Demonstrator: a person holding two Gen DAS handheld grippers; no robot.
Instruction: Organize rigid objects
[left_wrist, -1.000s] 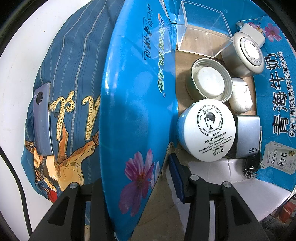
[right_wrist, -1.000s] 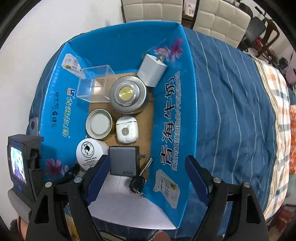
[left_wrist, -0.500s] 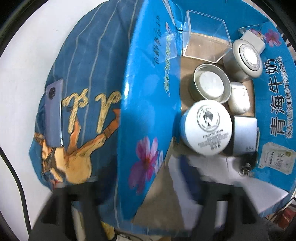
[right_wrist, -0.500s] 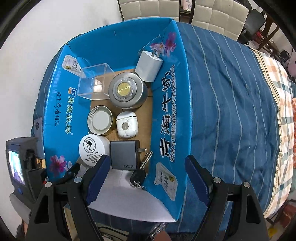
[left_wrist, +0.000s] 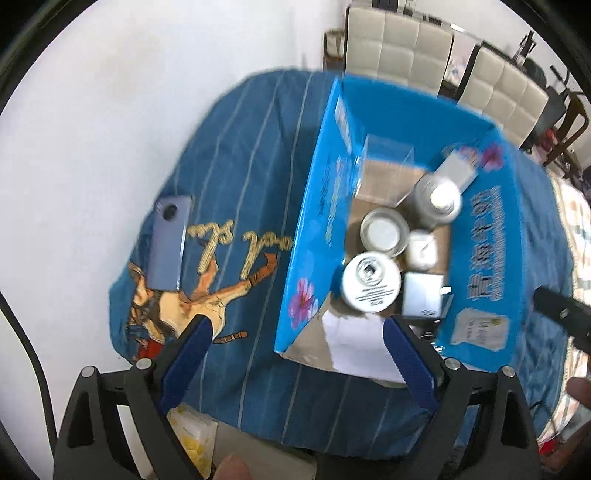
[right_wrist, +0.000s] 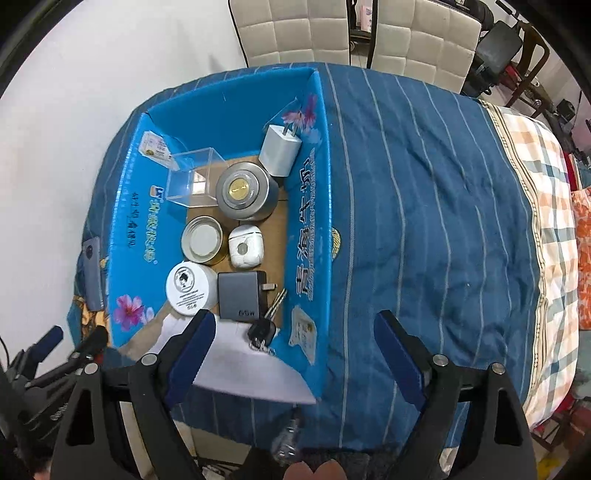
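Note:
A blue cardboard box (left_wrist: 317, 221) (right_wrist: 129, 229) sits on a blue striped cloth. Inside lie a clear plastic box (right_wrist: 192, 177), a round silver tin (right_wrist: 245, 190), a white charger (right_wrist: 280, 149), a shallow tin (right_wrist: 202, 239), a white earbuds case (right_wrist: 245, 245), a white cream jar (left_wrist: 371, 282) (right_wrist: 190, 288), a grey charger (right_wrist: 242, 293) and a car key (right_wrist: 262, 330). A grey phone (left_wrist: 170, 242) lies on the cloth left of the box. My left gripper (left_wrist: 297, 330) hangs high over the box's near left corner, jaws opening, nothing between them. My right gripper (right_wrist: 295, 321) hovers above the near right wall, open and empty.
A white sheet of paper (right_wrist: 255, 365) hangs out of the box's near end. Padded chairs (right_wrist: 295, 33) stand behind the bed. A plaid blanket (right_wrist: 550, 221) covers the right side. White floor (left_wrist: 92, 147) lies to the left. The striped cloth (right_wrist: 424, 221) right of the box is bare.
My left gripper let go of the box's left wall, opened wide and rose well above it. My right gripper rose a little and its jaws spread slightly.

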